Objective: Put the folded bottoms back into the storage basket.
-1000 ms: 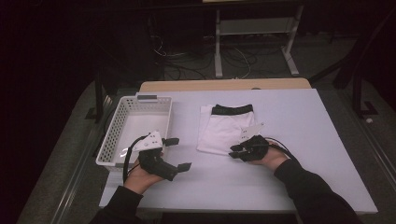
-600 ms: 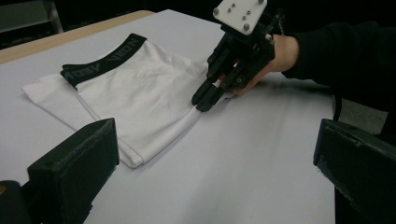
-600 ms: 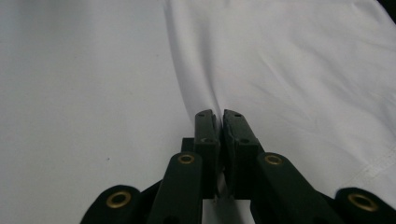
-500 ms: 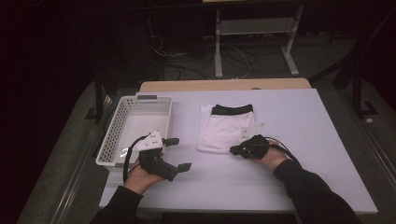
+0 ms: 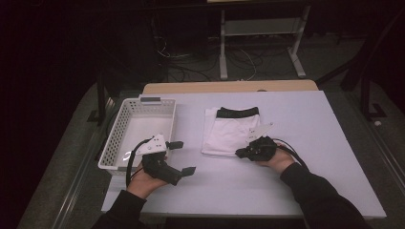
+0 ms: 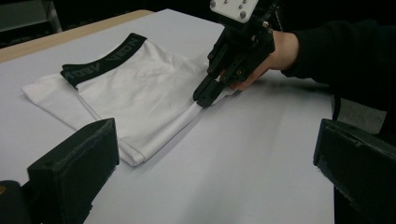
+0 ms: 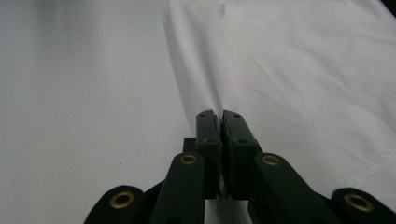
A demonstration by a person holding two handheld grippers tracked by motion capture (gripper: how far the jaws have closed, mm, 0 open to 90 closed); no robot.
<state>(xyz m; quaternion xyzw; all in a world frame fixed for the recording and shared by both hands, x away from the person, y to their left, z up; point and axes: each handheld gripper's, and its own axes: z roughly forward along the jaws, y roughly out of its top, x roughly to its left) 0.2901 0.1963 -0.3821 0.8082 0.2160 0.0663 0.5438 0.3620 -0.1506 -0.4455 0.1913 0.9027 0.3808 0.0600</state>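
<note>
near the middle of the high view, my right gripper (image 5: 243,152) has just been closing, and its jaws now sit pressed together on the lower right edge of the folded white shorts (image 5: 229,133). from the right gripper view, the pads (image 7: 219,123) meet right at the fabric's fold line, so i judge i've pinched the hem, though i can't see cloth between them for sure. that should mean the grasp is made and the lift can come next.

the shorts lie flat at centre frame on the table (image 5: 305,191), black waistband (image 6: 105,58) toward the top. my left gripper (image 5: 184,157) hovers at lower left with jaws wide apart, holding nothing, just beside the white basket (image 5: 114,143). the basket sits left of the shorts and looks empty. between shorts and basket, my left gripper is the one thing i'd watch.
</note>
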